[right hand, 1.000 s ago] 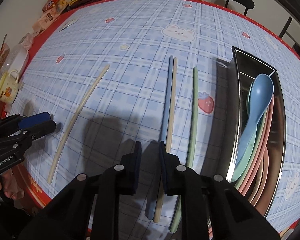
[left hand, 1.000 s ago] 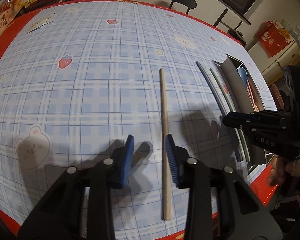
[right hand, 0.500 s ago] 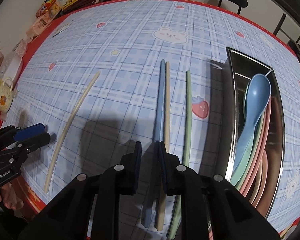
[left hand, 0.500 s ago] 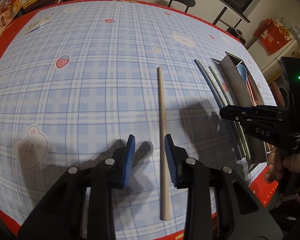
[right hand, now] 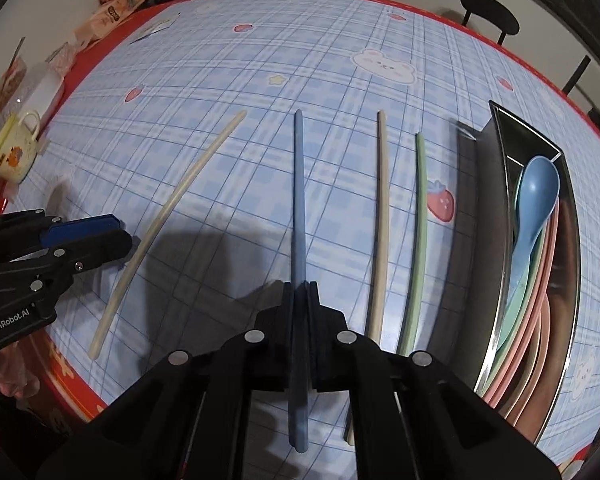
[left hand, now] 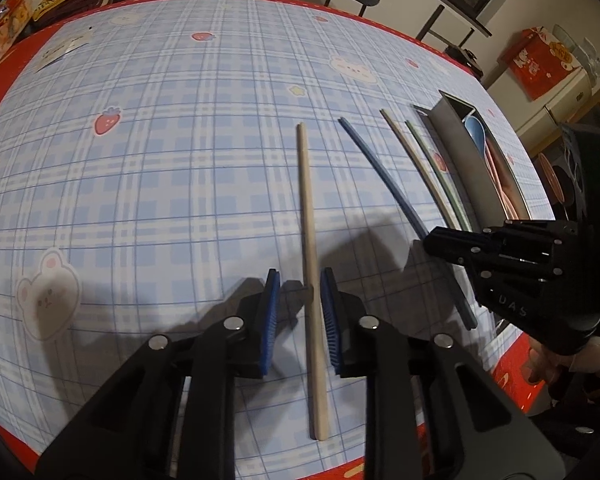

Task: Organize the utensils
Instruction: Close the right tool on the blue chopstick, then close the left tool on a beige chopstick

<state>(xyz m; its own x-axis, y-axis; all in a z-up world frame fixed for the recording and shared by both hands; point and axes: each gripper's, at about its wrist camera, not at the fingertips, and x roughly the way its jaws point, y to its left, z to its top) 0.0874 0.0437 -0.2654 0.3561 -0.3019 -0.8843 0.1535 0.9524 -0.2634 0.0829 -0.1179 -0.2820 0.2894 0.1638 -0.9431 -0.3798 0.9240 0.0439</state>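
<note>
Worktop (right hand: 228,80) under a blue plaid cloth with bears and strawberries, red border. Right gripper (right hand: 299,292): jaws clamped on the blue chopstick (right hand: 299,184), having just been closing; the stick runs straight away from the camera between the pads, its near end passing below the jaws. In the left wrist view the same gripper (left hand: 430,240) shows from the side at the blue chopstick (left hand: 384,176). Left gripper (left hand: 300,292): jaws have just been narrowing, now straddling a beige chopstick (left hand: 308,216) that lies flat on the cloth; the right pad is just beside the stick, a gap remains on the left, no squeeze visible. That beige chopstick (right hand: 172,216) appears in the right wrist view as a curved line left of the blue one, with the left gripper (right hand: 118,236) next to it. Right of the blue stick lie a second beige chopstick (right hand: 381,216) and a green chopstick (right hand: 418,232), side by side, apart from each other. Beyond them a metal tray (right hand: 496,208) holds a blue spoon (right hand: 534,200) atop green and pink utensils (right hand: 540,300). A yellow cup (right hand: 14,152) stands at the far left edge. Fingers of a hand (left hand: 548,364) show beneath the right gripper.
</note>
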